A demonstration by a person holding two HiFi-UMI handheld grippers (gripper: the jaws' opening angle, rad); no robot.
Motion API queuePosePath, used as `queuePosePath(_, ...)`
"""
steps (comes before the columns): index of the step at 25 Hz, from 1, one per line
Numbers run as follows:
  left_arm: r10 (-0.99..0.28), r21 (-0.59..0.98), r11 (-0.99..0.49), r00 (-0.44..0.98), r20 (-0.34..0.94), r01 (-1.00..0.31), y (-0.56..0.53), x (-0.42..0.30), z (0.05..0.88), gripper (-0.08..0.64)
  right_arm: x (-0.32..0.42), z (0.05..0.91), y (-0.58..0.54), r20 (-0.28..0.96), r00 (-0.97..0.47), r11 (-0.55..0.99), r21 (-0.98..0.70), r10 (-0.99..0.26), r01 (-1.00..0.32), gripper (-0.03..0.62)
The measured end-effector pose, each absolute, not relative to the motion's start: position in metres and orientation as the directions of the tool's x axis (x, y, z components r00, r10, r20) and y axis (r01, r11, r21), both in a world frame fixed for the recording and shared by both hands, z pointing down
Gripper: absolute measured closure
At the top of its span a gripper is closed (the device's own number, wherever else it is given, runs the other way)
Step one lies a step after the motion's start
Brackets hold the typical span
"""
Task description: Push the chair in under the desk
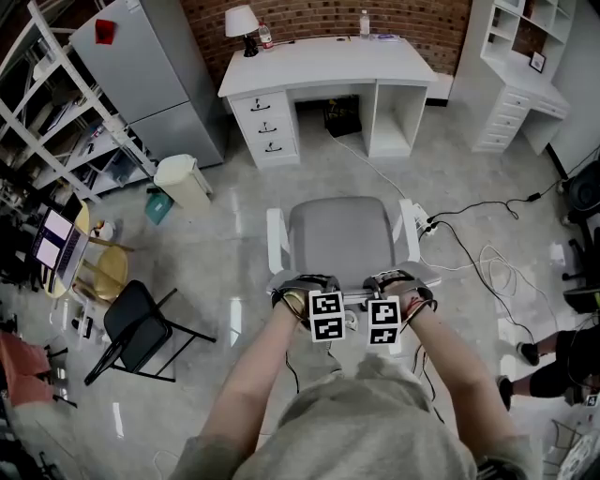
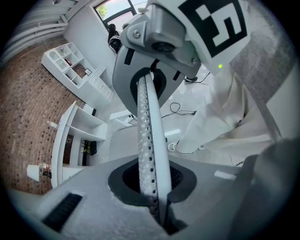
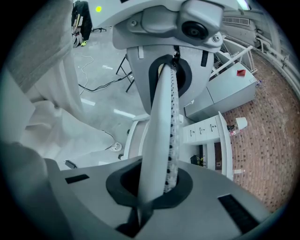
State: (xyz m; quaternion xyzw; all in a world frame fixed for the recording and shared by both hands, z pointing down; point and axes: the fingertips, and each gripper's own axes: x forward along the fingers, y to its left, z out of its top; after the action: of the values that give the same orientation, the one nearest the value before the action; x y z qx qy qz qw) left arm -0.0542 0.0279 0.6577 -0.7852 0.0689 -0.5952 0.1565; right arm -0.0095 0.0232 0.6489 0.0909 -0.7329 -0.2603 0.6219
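Both forearms reach forward and down, side by side, with the left hand [image 1: 298,289] and right hand [image 1: 405,286] gloved and at the top rear edge of the chair [image 1: 339,234]. The marker cubes [image 1: 326,316] face up, close together, near the middle of the backrest.

Left gripper [image 2: 151,140]: jaws together, one face perforated and one smooth white, nothing between them. Right gripper [image 3: 166,140]: same, jaws pressed flat together and empty. The head view hides the tips, so I can't tell exactly where they meet the backrest.

The chair has a grey padded seat with rounded corners and white arm frames on both sides. It stands on the glossy grey floor [image 1: 225,281], well apart from the front edge of the desk [image 1: 319,61], roughly facing the kneehole.

The desk is white and flat-topped, with a drawer stack on its left. It sits against a brick wall [image 1: 309,19], with a lamp [image 1: 242,23] at its back left corner.
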Motion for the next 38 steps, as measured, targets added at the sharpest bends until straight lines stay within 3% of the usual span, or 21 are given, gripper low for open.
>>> queuePosePath(38,-0.305,-0.332,-0.942,0.271,0.913,0.058,-0.143,-0.032,0.66,0.534,0.013,0.652,-0.149,0.87,-0.218,0.85,0.485,-0.443,0.208,0.581)
